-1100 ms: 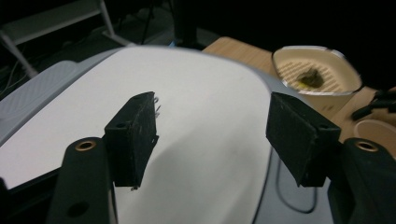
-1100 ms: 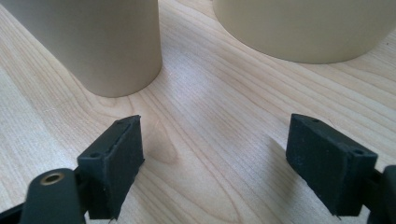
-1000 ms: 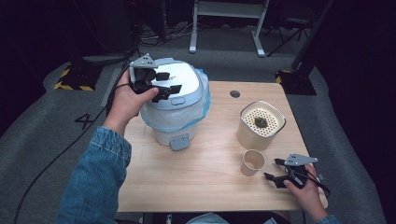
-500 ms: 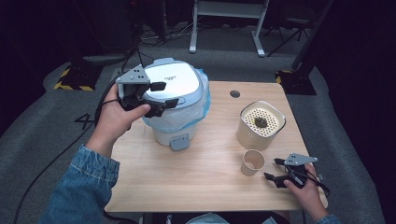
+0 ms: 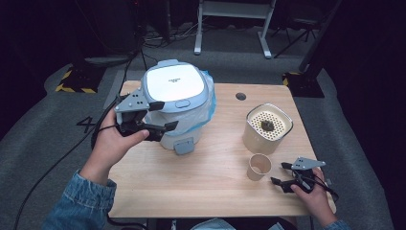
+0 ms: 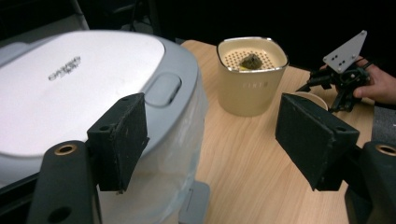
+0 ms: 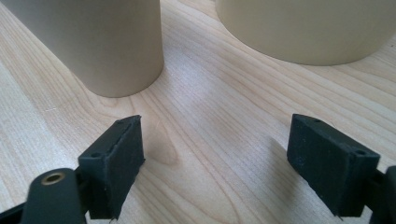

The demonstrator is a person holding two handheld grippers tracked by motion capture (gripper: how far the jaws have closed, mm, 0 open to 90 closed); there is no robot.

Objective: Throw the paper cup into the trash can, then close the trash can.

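A pedal bin (image 5: 177, 96) with a shut white and grey lid (image 6: 70, 88) and a clear liner stands at the table's back left. My left gripper (image 5: 166, 115) hangs at the bin's near left side, just below the lid's rim. Its jaws have just been opening and nothing is between them (image 6: 212, 135). A paper cup (image 5: 259, 166) stands in front of a beige container (image 5: 266, 127) that has a perforated insert with a dark lump on it. My right gripper (image 5: 278, 173) rests low on the table just right of the cup (image 7: 107, 42), open and empty (image 7: 219, 154).
The bin's pedal (image 5: 183, 146) sticks out toward the near side. The wooden table (image 5: 201, 187) has a small round hole (image 5: 241, 96) at the back. The beige container (image 7: 303, 28) stands close beyond the right gripper. Dark floor and cables surround the table.
My left gripper has come off the top of the lid and moved toward the near left side of the bin, a little lower, with its jaws wider. The right hand has stayed still.
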